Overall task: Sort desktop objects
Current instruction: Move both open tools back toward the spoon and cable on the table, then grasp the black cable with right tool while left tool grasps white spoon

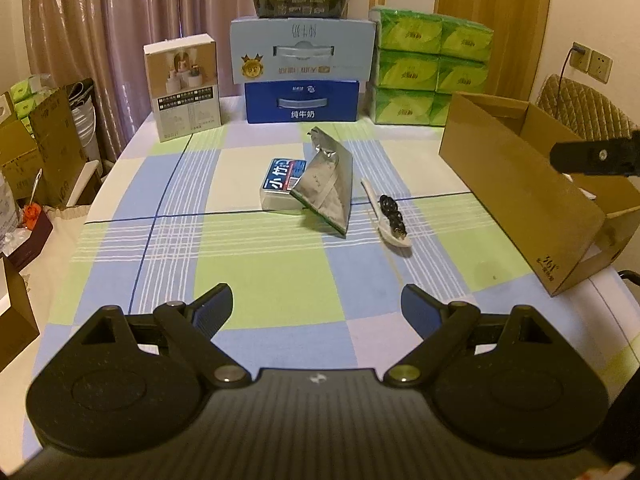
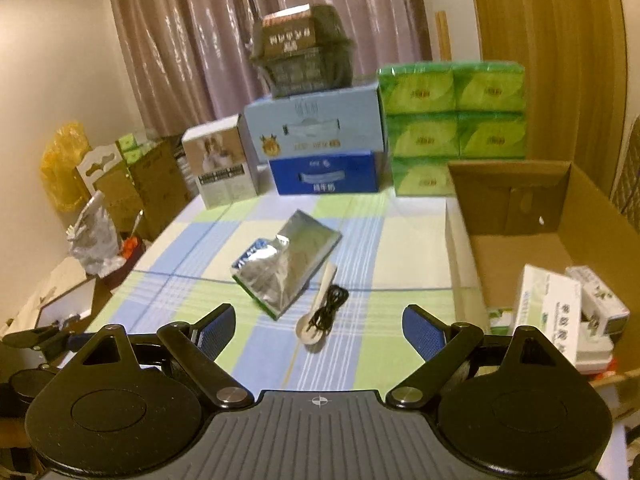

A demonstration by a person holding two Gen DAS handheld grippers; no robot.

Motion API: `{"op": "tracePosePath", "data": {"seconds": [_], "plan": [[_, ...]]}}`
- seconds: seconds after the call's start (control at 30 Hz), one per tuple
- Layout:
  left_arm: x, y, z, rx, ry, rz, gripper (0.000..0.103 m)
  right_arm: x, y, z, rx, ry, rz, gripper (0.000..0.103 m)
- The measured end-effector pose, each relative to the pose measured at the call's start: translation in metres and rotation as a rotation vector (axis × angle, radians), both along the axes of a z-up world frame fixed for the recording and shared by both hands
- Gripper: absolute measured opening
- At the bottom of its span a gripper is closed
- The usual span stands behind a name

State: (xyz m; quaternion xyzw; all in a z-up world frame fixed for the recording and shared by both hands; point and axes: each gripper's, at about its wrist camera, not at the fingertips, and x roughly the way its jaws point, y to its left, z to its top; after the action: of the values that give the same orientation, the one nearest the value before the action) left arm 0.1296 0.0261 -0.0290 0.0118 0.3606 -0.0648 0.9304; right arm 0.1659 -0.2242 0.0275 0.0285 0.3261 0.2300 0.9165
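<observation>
- Left gripper (image 1: 316,304): jaws apart, empty.
- Right gripper (image 2: 318,326): jaws apart, empty.
- Foil pouch (image 1: 326,188): leans on the blue packet (image 1: 280,182).
- White spoon (image 1: 390,220): beside the pouch, apparently under a black cable (image 1: 394,216).

Shiny foil pouch (image 1: 326,190), matt cardboard box (image 1: 516,184), woven checked cloth (image 1: 256,248).

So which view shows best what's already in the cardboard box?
The right wrist view: it looks into the open cardboard box and shows white packets inside. The left wrist view shows the box's outer wall; its contents are hidden.
</observation>
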Motion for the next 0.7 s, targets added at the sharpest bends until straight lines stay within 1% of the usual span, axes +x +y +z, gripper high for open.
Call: {"op": "tracePosePath", "data": {"seconds": [0.2,0.57,0.67,0.7], "plan": [[0.020,0.001,-0.017,-0.004,0.008,-0.003,0.089,0.025,0.011,-0.029,-0.021,0.044,-0.004,0.088],[0.069,-0.009,-0.045,0.004,0.035,-0.048,0.089,0.077,0.029,-0.076,-0.028,0.121,-0.011,0.087],[0.080,-0.012,-0.053,0.010,0.043,-0.061,0.089,0.091,0.034,-0.086,-0.032,0.134,-0.009,0.085],[0.084,-0.012,-0.055,0.011,0.046,-0.065,0.089,0.096,0.036,-0.089,-0.032,0.141,-0.008,0.081]]}}
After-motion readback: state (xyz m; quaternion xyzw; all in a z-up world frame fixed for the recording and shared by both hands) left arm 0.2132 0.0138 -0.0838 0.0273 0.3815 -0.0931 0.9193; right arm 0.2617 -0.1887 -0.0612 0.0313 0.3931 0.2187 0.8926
